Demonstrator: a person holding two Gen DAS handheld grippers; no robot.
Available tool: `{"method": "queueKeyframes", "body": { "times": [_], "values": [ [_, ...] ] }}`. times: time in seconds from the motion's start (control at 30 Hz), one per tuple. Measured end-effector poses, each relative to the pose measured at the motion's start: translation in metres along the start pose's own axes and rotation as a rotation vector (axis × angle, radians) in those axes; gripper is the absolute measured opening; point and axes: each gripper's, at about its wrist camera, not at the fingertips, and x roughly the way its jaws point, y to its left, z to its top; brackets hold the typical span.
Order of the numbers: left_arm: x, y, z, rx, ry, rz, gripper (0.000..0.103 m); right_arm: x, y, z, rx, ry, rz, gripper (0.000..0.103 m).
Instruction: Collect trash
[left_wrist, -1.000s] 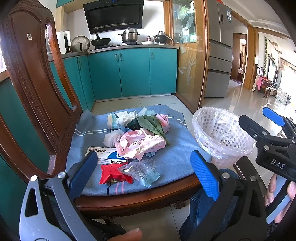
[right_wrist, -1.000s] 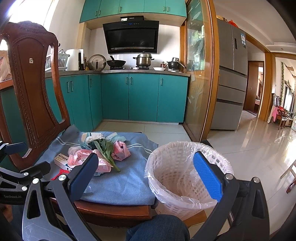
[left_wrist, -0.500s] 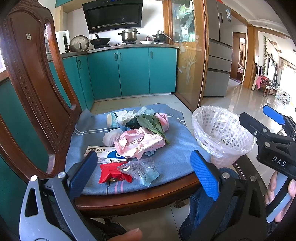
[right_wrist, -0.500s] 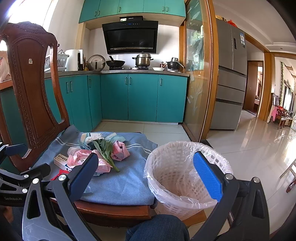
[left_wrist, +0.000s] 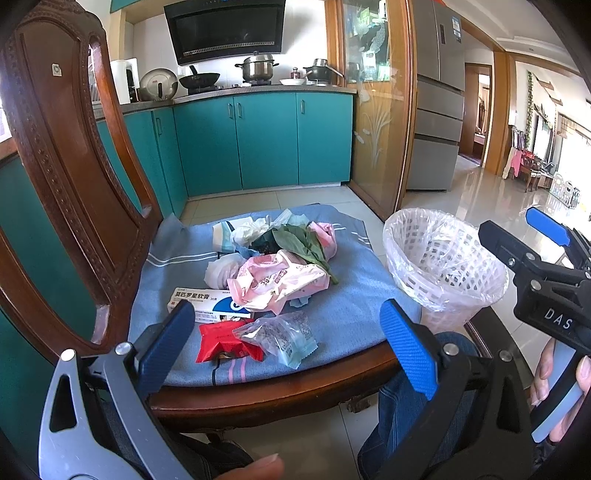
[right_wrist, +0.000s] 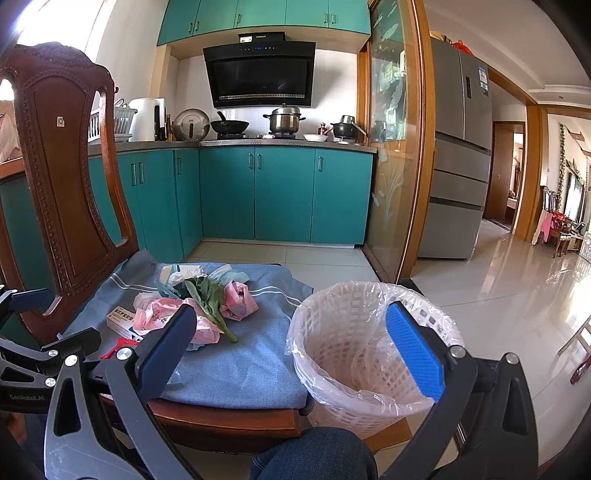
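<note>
Nothing moved since prev frames: both tools, left tool (left_wrist: 284, 343) & right tool (right_wrist: 291, 343), held wide open, empty; trash pile (left_wrist: 273, 273) untouched mid-cushion, bin (right_wrist: 369, 354) unfilled.

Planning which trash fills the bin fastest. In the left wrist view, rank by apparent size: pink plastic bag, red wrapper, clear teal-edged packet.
1. pink plastic bag, clearly largest.
2. clear teal-edged packet and red wrapper look alike; the packet overlaps the wrapper, so no ranking.

Bright daylight, sharp pics w/ fisheye bend.
Sun glares off tiled floor (right_wrist: 517, 295) at right; window blown out upper left; corners vignette black.
</note>
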Motion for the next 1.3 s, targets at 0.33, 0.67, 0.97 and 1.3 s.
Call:
{"method": "queueKeyframes", "body": {
  "times": [0.33, 0.67, 0.97, 1.3],
  "values": [
    [-0.0018, 0.0027, 0.0019, -0.005, 0.006, -0.002, 0.1, -0.0017, -0.0013, 0.0, 0.002, -0.003, -0.013, 0.1],
    [-0.0015, 0.0029, 0.0041, -0.003, 0.01, -0.003, 0.1, -0.0022, -0.0011, -0.0003, -0.002, -0.005, -0.022, 0.1],
    [0.0021, 0.002, 0.0041, 0.0, 0.025, -0.001, 0.1, -0.0018, -0.0022, -0.0004, -0.003, -0.001, -0.024, 0.1],
    [0.0029, 0.0058, 0.0046, -0.016, 0.036, -0.001, 0.1, -0.0092, 0.0004, 0.0058, -0.012, -0.043, -0.045, 0.1]
  ]
}}
